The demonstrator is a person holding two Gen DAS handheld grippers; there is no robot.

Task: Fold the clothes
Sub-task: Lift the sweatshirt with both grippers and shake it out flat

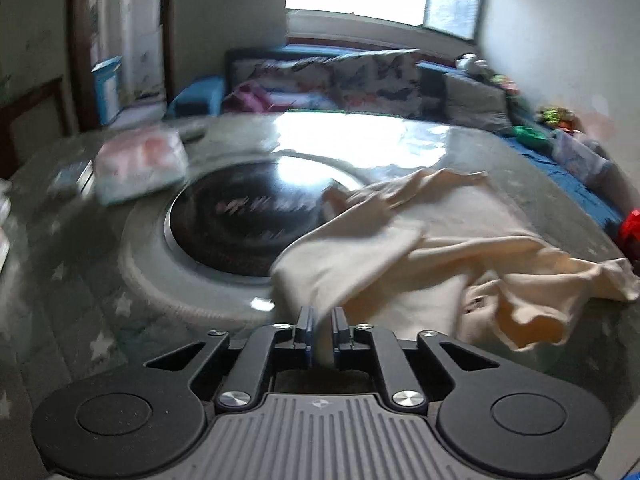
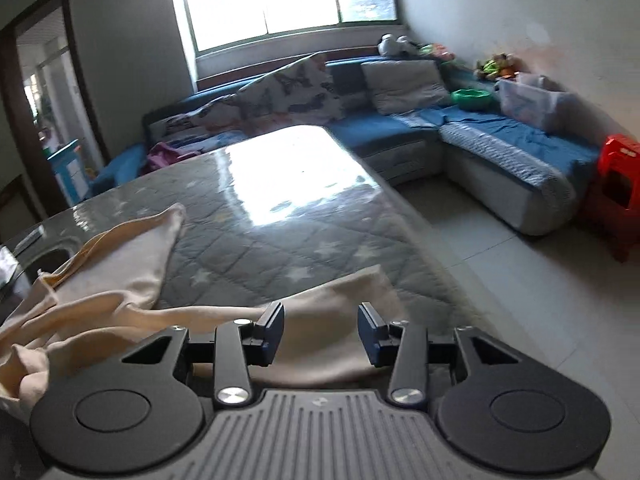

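Observation:
A cream garment (image 1: 400,256) lies crumpled on the grey quilted table (image 1: 80,280), spread to the right of a black round inset. My left gripper (image 1: 322,322) is shut on a fold of the garment, which runs up between its fingers. In the right wrist view the same garment (image 2: 120,280) lies bunched at the left, with one flat part (image 2: 344,296) under my right gripper (image 2: 321,328). The right gripper is open and empty, just above that part of the cloth near the table's right edge.
A black round inset (image 1: 240,224) sits in the table's middle. A pinkish plastic packet (image 1: 140,164) lies at the table's far left. A blue sofa (image 2: 500,144) with cushions runs behind and to the right. A red stool (image 2: 618,196) stands on the tiled floor.

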